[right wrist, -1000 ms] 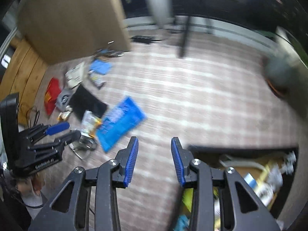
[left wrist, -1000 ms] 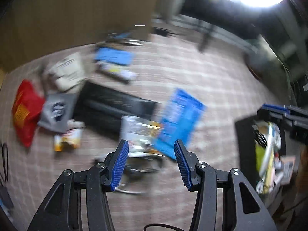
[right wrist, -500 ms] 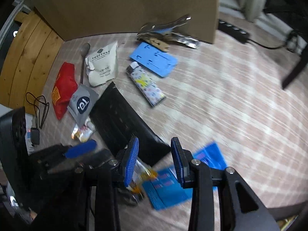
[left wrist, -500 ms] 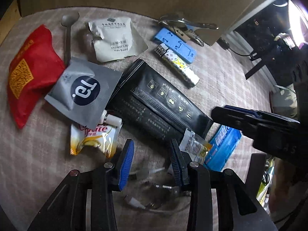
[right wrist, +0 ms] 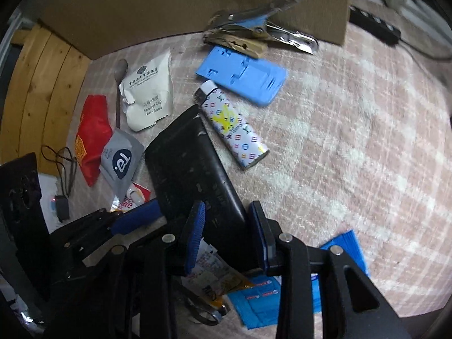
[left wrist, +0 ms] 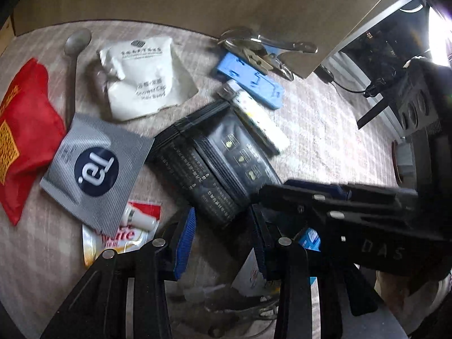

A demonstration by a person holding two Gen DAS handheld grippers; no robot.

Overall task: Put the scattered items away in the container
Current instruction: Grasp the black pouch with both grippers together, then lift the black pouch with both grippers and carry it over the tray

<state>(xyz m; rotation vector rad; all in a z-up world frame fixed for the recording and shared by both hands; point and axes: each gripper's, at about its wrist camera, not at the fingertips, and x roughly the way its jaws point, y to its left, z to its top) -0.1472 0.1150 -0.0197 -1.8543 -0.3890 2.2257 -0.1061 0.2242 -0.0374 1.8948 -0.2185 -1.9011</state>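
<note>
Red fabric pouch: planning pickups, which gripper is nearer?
Left. Left gripper is right of the red pouch; right gripper, jaws closing around the black flat pack, lies farther right.

We see a pale pink checked rug carrying the scatter: a black packet, a patterned lighter, a blue plastic piece, a white shower-cap sachet, a grey sachet, a red pouch, a spoon and a blue packet.
</note>
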